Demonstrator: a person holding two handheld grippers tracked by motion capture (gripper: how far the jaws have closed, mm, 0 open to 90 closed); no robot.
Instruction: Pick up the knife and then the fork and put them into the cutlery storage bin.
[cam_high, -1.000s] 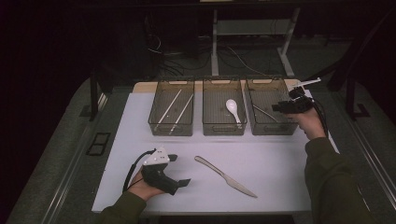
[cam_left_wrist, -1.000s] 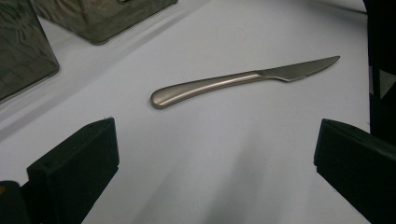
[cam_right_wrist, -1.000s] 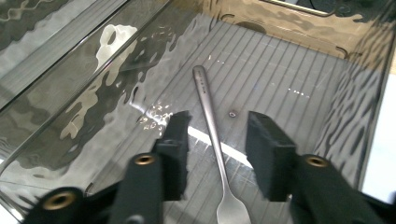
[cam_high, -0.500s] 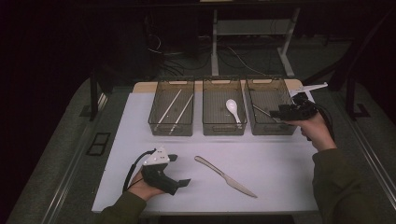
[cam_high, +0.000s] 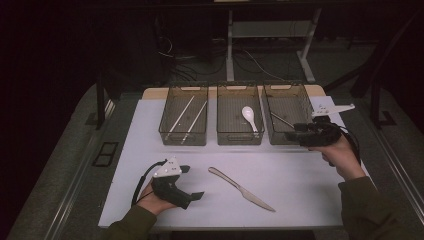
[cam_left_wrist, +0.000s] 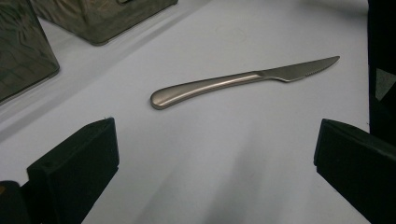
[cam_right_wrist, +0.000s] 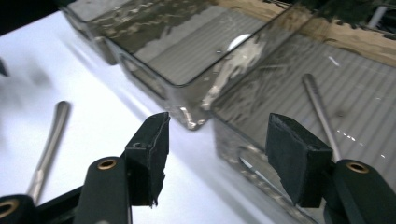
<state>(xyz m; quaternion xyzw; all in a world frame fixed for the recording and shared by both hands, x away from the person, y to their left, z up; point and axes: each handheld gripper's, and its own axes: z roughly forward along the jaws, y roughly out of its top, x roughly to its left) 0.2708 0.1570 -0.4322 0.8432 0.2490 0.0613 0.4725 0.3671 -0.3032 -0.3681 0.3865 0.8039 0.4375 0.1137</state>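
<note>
— Changed? Right gripper (cam_high: 292, 135) pulled back from the right bin (cam_high: 289, 114), jaws apart, empty (something metal left inside).
— Next? Knife (cam_high: 241, 188) lying mid-table; left gripper (cam_high: 191, 183) wide open, aimed there.

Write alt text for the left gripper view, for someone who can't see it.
A metal table knife lies flat on a white table, handle to the left, serrated blade to the right. The open left claw frames it, its two black jaws rising from the bottom corners. Two translucent bins sit at the top left.
</note>
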